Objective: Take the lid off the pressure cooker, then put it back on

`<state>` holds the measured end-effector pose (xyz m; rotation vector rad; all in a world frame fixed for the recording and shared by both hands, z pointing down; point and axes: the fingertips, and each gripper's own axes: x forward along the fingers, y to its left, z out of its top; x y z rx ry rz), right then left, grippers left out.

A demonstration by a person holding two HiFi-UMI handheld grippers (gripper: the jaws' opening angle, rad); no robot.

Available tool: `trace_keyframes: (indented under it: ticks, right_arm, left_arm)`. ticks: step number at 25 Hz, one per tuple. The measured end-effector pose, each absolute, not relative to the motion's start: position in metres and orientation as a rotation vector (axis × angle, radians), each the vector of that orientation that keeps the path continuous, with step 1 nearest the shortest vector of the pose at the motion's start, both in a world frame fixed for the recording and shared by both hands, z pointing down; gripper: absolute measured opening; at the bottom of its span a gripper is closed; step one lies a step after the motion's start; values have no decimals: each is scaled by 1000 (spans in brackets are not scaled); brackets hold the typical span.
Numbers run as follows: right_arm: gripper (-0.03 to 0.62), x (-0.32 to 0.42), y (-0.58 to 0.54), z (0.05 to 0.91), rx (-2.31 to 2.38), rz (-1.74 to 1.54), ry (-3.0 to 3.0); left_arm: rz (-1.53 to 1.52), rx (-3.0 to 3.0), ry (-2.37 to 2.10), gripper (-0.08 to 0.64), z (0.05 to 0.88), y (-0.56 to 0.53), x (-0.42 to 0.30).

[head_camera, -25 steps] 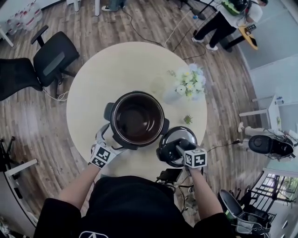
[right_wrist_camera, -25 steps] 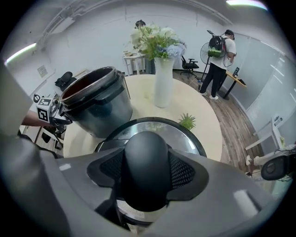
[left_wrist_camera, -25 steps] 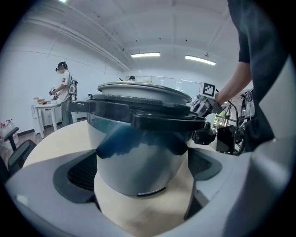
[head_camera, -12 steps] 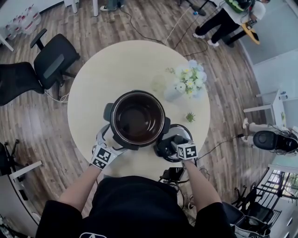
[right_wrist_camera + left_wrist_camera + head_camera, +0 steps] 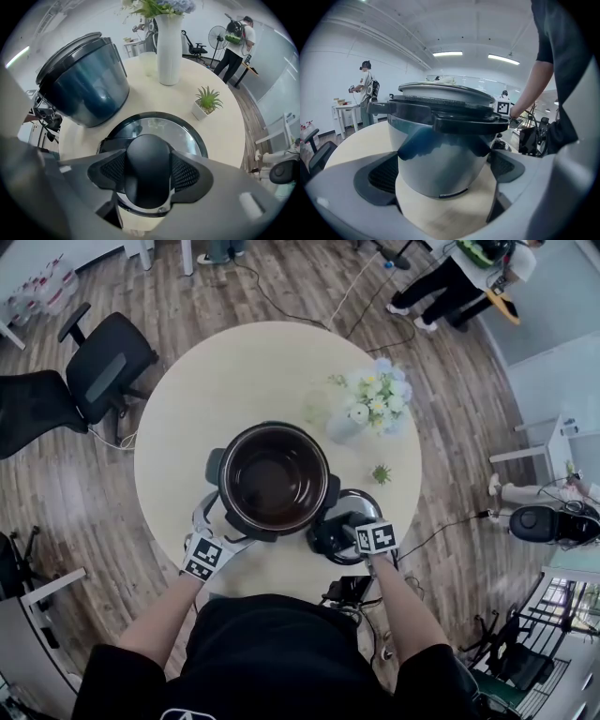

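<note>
Lid (image 5: pixel 161 126) knob (image 5: pixel 146 159) is clamped by R gripper (image 5: pixel 149 173); lid seemingly rested on table (image 5: pixel 234 371). Pressure cooker (image 5: pixel 440 150) is straddled, untouched, by open L gripper (image 5: pixel 444 171). For refit, lid should be kept level & centred.

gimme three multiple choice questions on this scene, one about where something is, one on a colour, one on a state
1. Where is the lid relative to the pressure cooker?
A. closed on top of it
B. on the table beside it
C. underneath it

2. What colour is the vase with the flowers?
A. white
B. red
C. black

3. What are the right gripper's fingers doing?
A. standing open above the lid
B. closed on the lid's knob
C. gripping the vase

Answers: 1 B, the cooker stands open with the lid next to it. 2 A, it is plain white. 3 B, the pads press both sides of the black knob.
</note>
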<state>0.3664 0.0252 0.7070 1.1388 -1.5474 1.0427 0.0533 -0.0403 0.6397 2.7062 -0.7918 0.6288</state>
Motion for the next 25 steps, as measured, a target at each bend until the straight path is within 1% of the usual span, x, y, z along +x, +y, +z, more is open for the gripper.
trace_keyframes:
  ticks: [3, 25]
  right_arm:
    - [313, 368, 27, 702, 1132, 1055, -1550]
    - [316, 370, 32, 715, 1086, 1056, -1440]
  left_arm:
    - [626, 2710, -790, 591, 640, -41, 53]
    - [622, 2713, -789, 591, 640, -42, 53]
